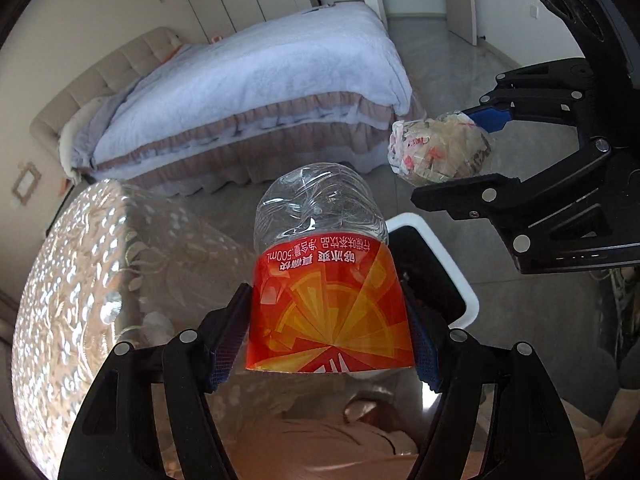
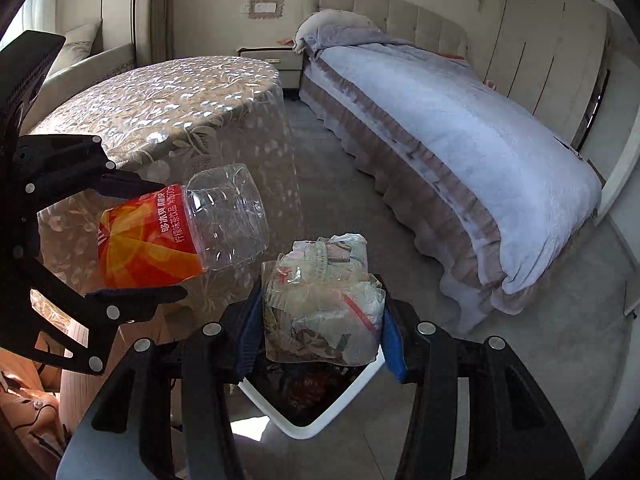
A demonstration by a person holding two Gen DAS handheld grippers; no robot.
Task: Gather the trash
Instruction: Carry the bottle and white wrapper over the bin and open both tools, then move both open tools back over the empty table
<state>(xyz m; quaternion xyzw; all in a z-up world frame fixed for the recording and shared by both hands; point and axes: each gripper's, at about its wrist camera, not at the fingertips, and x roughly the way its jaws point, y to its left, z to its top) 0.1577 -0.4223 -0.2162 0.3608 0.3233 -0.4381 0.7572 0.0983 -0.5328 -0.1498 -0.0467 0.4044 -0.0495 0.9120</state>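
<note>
My left gripper (image 1: 326,332) is shut on an empty clear plastic bottle (image 1: 324,264) with a red and orange label, its base pointing away from me. The same bottle (image 2: 180,236) shows at the left of the right wrist view, clamped in the left gripper (image 2: 136,240). My right gripper (image 2: 320,328) is shut on a crumpled wad of clear plastic wrapping (image 2: 324,300); that wad (image 1: 440,150) hangs at the right of the left wrist view, held by the right gripper (image 1: 464,152). A white-rimmed trash bin (image 2: 320,412) with a dark inside stands on the floor just below both; its rim (image 1: 460,276) shows behind the bottle.
A round table (image 2: 168,100) with a shiny floral cloth stands to the left, close to the bin. A bed (image 2: 460,128) with a pale blue cover fills the far side. Grey tiled floor (image 2: 360,200) lies between them. Wardrobe doors (image 2: 560,40) line the back wall.
</note>
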